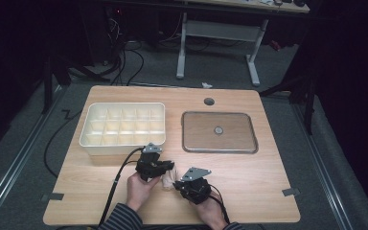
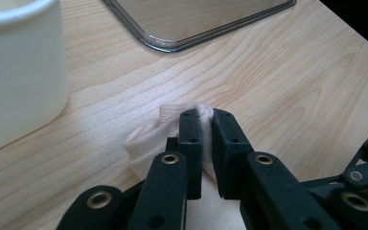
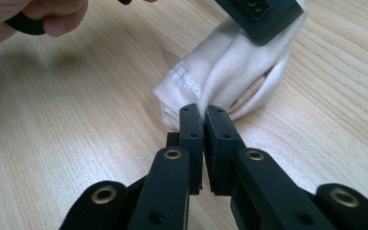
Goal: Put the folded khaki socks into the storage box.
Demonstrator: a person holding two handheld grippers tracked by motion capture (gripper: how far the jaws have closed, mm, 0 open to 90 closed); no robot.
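On the wooden tabletop (image 1: 268, 182) we see a white compartment tray (image 1: 123, 127) at the far left and a shallow metal tray (image 1: 219, 132) to its right, with a small round thing (image 1: 218, 130) lying in the middle of it. A grommet hole (image 1: 209, 101) sits near the tabletop's far edge. Both trays lie beyond our hands, well apart from the work, and nothing stands between the grippers and the cloth.

The pale cloth (image 1: 167, 179), bunched into a roll, lies near the front edge of the tabletop between the 2 grippers. The left gripper (image 2: 203, 117) has its jaws nearly together, pinching a fold of the cloth at its end. The right gripper (image 3: 200, 112) has its jaws drawn just as close, clamping a thin edge of the same cloth (image 3: 230, 67) at the other end.

In the right gripper view we see faint printed lettering (image 3: 187, 79) on the cloth, too small to read. The left gripper's jaw covers the cloth's upper part there, and a hand (image 3: 33, 17) is cut off at the top left corner. In the high view the cloth is mostly hidden by the gripper bodies.
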